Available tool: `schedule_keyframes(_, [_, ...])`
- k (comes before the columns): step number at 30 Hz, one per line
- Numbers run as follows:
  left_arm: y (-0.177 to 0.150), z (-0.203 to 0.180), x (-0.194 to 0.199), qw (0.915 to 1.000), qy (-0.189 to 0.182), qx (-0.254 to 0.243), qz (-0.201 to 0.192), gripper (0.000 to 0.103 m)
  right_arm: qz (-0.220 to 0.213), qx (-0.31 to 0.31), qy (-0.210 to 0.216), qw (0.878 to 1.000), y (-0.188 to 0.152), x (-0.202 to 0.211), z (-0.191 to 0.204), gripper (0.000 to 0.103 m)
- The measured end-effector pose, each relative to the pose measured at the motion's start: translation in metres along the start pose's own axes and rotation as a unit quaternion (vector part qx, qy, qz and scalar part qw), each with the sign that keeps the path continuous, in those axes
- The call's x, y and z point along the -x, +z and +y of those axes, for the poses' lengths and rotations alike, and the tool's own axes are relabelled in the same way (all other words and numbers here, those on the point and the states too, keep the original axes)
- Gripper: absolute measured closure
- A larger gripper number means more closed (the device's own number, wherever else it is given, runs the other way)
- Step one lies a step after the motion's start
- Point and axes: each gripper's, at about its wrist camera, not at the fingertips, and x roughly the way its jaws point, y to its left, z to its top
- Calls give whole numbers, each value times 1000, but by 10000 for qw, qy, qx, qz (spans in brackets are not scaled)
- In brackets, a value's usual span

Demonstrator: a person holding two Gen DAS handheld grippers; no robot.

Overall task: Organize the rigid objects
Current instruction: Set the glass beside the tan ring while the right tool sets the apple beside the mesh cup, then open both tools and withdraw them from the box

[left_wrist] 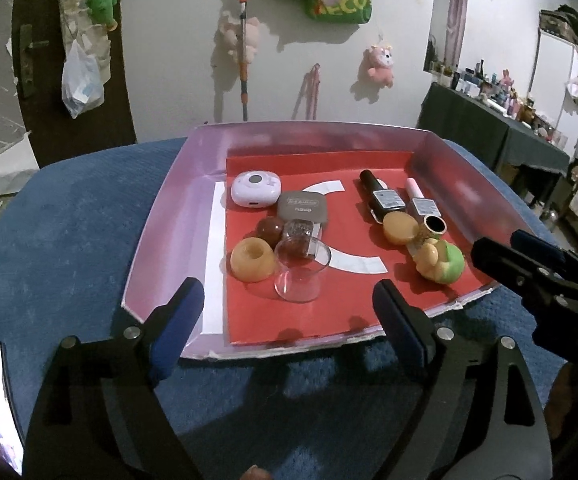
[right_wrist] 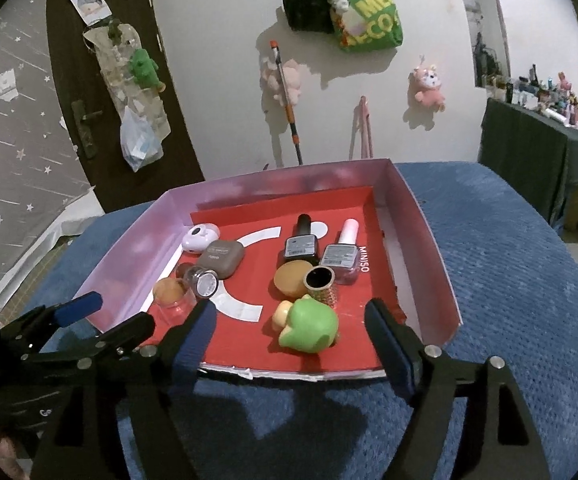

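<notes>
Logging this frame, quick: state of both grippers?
Left gripper: open, nothing between the jaws, in front of the red tray.
Right gripper: open, empty, the green frog toy just ahead.

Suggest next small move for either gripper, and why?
Probably draw both back a bit further. The left gripper and right gripper are open and empty at the red tray near edge; the clear cup and green figure lie inside in two groups, nothing outside.
</notes>
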Motion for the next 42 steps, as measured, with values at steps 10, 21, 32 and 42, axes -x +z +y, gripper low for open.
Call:
schedule_keyframes(10, [-12,6,2,9999,55,163,-10,7,-131,50,-178,9997,-12,4,3,13])
schedule_keyframes(21, [-25,10,-8,9995,4,288,119,1,-36,49,-264,9996,-24,-4,-1,6])
schedule_keyframes(32, [-26,12,-8,9995,-15,310,117,0,-83,185,-353,9992,-26,-5,2,2])
schedule_keyframes(42, [-27,13,-8,9995,-10,299,110,0,-165,-4,-376,9992,-25,-5,-6,0])
